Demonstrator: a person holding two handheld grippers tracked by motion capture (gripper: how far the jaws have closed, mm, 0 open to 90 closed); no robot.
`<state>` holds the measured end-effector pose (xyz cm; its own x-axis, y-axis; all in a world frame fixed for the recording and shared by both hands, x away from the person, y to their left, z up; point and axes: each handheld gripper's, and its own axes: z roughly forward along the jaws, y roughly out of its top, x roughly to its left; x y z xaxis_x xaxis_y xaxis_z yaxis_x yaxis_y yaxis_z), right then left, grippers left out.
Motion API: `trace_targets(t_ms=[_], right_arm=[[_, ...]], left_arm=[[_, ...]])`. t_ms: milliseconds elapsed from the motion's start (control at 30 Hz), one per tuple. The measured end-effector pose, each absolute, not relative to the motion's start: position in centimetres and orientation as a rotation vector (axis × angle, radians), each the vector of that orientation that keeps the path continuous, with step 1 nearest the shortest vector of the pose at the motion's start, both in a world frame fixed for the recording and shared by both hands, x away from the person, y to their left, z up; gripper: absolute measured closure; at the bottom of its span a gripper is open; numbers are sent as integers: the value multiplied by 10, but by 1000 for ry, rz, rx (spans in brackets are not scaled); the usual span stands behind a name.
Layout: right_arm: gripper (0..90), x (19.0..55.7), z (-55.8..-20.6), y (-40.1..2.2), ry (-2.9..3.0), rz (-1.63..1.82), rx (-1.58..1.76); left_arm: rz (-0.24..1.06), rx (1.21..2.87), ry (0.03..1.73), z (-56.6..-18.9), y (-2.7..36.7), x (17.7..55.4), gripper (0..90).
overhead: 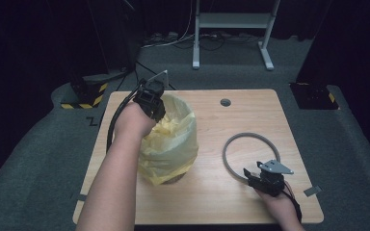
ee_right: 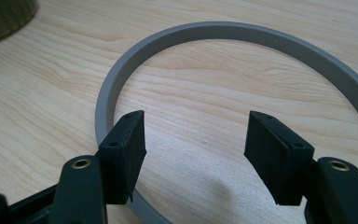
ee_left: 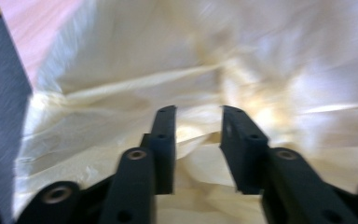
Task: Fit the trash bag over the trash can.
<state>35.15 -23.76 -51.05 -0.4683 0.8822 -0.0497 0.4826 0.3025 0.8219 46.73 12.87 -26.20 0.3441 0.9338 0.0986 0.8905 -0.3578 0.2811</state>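
high view: a wooden table (overhead: 207,202) carries a small bin lined with a yellow bag (overhead: 171,144), standing left of centre, nearer the left edge than the right. the left gripper (overhead: 155,111) is at the bag's far left rim, pointing down into the opening. a grey ring (overhead: 231,144) lies flat toward the right edge, well apart from the bin. the right gripper (overhead: 256,179) sits at the ring's near side, close to the front right corner.

left gripper view: jaws part-spread over crumpled yellow film; whether the pads pinch a fold, i cannot tell. picture blurred.

right gripper view: jaws spread, nothing pinched. the left jaw stands over the ring's band, the right jaw over bare wood inside the loop.
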Motion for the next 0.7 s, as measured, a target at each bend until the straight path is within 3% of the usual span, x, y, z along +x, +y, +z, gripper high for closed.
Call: trace_targets(t_ms=[133, 267, 433, 567, 700], right_arm=[[382, 352, -511, -237, 2075, 1045, 1213], [382, 353, -512, -237, 2077, 1042, 1214], [382, 352, -511, -238, 2074, 1043, 1211], [382, 353, -512, -239, 2076, 1045, 1219], [382, 353, -512, -236, 2081, 1036, 1213]], left_arm=[[237, 2396, 1556, -256, 111, 464, 584], [144, 2486, 1521, -281, 88, 466, 531], [156, 2523, 1547, -298, 82, 469, 511], [234, 2505, 1560, -270, 93, 456, 523], [271, 2479, 1578, -237, 103, 433, 602]])
